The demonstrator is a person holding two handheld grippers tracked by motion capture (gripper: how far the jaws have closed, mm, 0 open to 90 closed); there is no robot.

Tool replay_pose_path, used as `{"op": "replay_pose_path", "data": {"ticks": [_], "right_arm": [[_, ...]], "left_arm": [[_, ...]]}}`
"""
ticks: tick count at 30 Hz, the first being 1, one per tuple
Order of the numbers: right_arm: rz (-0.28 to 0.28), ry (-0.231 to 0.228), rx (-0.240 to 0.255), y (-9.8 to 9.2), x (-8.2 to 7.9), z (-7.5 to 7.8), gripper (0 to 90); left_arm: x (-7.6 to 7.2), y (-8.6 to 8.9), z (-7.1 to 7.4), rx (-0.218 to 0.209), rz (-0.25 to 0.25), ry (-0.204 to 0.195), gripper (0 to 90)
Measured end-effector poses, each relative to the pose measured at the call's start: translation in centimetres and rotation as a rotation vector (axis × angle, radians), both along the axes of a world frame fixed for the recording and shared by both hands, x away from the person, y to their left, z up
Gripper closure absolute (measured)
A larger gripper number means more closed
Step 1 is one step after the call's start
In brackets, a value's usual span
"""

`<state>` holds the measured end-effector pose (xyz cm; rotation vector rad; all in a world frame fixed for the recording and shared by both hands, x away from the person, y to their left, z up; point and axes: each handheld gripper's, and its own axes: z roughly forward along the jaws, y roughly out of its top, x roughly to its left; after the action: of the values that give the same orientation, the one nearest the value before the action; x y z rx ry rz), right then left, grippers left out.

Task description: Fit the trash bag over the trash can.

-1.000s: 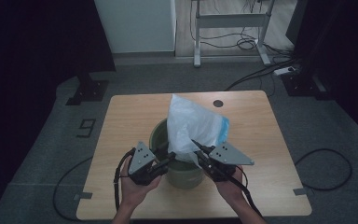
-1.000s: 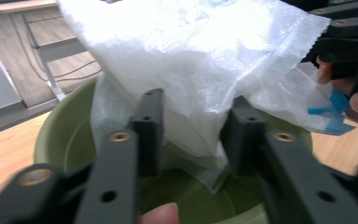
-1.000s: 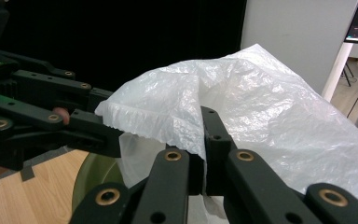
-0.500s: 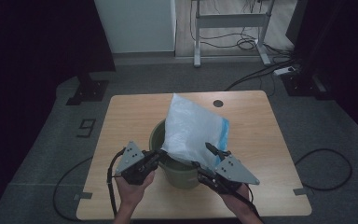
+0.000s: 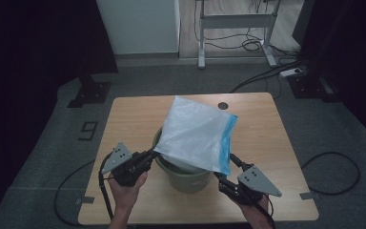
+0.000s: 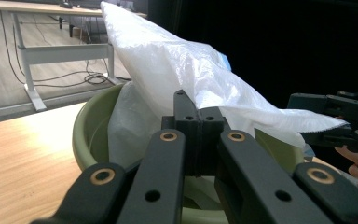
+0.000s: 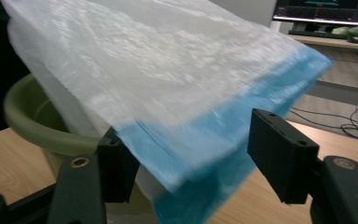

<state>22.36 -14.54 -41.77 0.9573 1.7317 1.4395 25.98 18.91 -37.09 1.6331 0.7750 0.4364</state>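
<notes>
A white plastic bag (image 5: 195, 133) with a blue edge stands half inside a green bucket (image 5: 186, 181) on the wooden table (image 5: 138, 114). My left gripper (image 5: 153, 153) is at the bucket's left rim, shut on the bag's lower left corner; in the left gripper view its jaws (image 6: 198, 123) meet on the bag (image 6: 177, 70) above the bucket (image 6: 93, 130). My right gripper (image 5: 225, 166) is at the bucket's near right side. Its jaws have just been opening and now stand apart (image 7: 198, 158), with the bag's blue corner (image 7: 200, 149) loose between them.
The bucket sits near the table's front middle. A small dark hole (image 5: 223, 105) marks the far side of the tabletop. Behind the table are a desk frame (image 5: 233, 21), cables and a power strip (image 5: 293, 72) on the floor.
The right gripper let go of the bag's blue edge and dropped toward the near right. The left gripper slid left and closed on the bag's corner, pulling it out over the rim.
</notes>
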Motion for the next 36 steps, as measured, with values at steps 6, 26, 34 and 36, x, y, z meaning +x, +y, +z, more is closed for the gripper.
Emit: {"op": "replay_pose_path", "data": {"ticks": [6, 26, 34, 36], "right_arm": [[0.017, 0.021, 0.057, -1.2, 0.4, -0.2, 59.6], [0.074, -0.039, 0.105, -1.3, 2.4, 2.4, 89.2], [0.062, -0.072, 0.097, -1.7, 2.7, 3.5, 89.2], [0.059, -0.075, 0.095, -1.9, 2.7, 3.6, 89.2]], "left_arm": [[0.1, 0.7, -0.3, -0.017, -0.009, 0.019, 89.8], [-1.2, 1.3, 0.5, 0.033, -0.078, -0.009, 34.7], [-1.6, 2.2, 2.0, 0.012, -0.109, -0.031, 26.7], [-1.3, 2.3, 2.2, 0.002, -0.1, -0.021, 28.3]]}}
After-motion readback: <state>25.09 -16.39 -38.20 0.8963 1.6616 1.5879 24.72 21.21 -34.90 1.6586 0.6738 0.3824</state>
